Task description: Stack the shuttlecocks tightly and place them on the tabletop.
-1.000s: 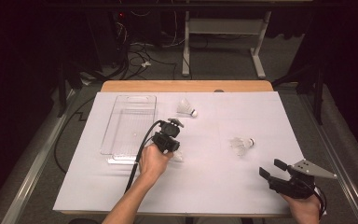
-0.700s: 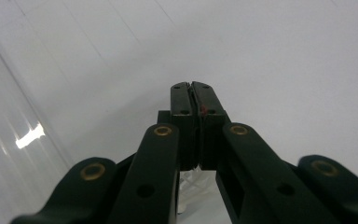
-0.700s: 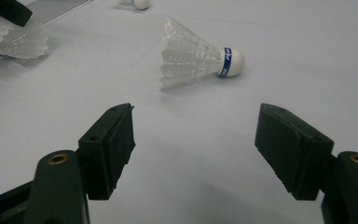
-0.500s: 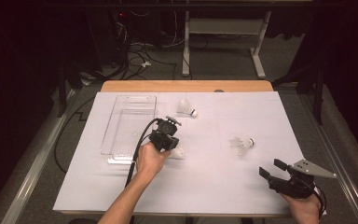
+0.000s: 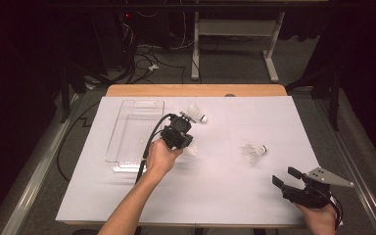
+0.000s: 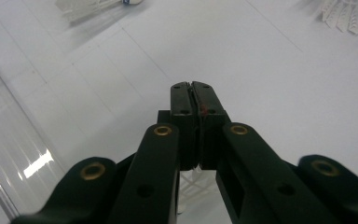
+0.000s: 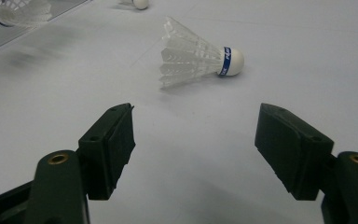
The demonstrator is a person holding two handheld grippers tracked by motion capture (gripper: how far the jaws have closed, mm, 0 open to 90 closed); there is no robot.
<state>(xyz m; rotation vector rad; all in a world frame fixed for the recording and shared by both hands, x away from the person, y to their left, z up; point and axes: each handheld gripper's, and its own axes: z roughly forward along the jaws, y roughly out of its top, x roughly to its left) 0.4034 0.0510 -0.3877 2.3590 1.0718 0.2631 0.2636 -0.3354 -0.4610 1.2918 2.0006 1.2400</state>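
Room: dark space with cables on the floor and a desk frame behind a wooden table point(image 5: 196, 90) under a white sheet point(image 5: 215, 196).
Tray: a clear tray point(image 5: 127, 161) lies at about 10 o'clock from the sheet's middle, long side running away from the person. It is probably where the shuttlecocks are meant to go.
Left gripper: the left gripper point(image 6: 193, 93) has its jaws drawn together and pinches the held shuttlecock point(image 5: 192, 150). In the left gripper view, white feather lattice hangs below the pads.
Held shuttlecock: near the sheet's middle, just beside the tray's right edge at about 9 o'clock from centre. It is gripped by the feathers, so the cork is free to swing; whether it is clear of the sheet cannot be told.
Far shuttlecock: the far shuttlecock point(image 5: 196, 113) lies on its side at 12 o'clock, close beyond the left gripper, untouched.
Right shuttlecock: the right shuttlecock point(image 7: 198, 56) lies on its side at 3 o'clock, with its blue-banded cork pointing right.
Right gripper: the right gripper point(image 7: 196, 116) is at 5 o'clock, jaws spread wide with nothing between them. It faces the right shuttlecock from well apart, seemingly lined up for that pick.
Step, as judged: one shuttlecock is in hand beside the tray and two are left on the sheet.
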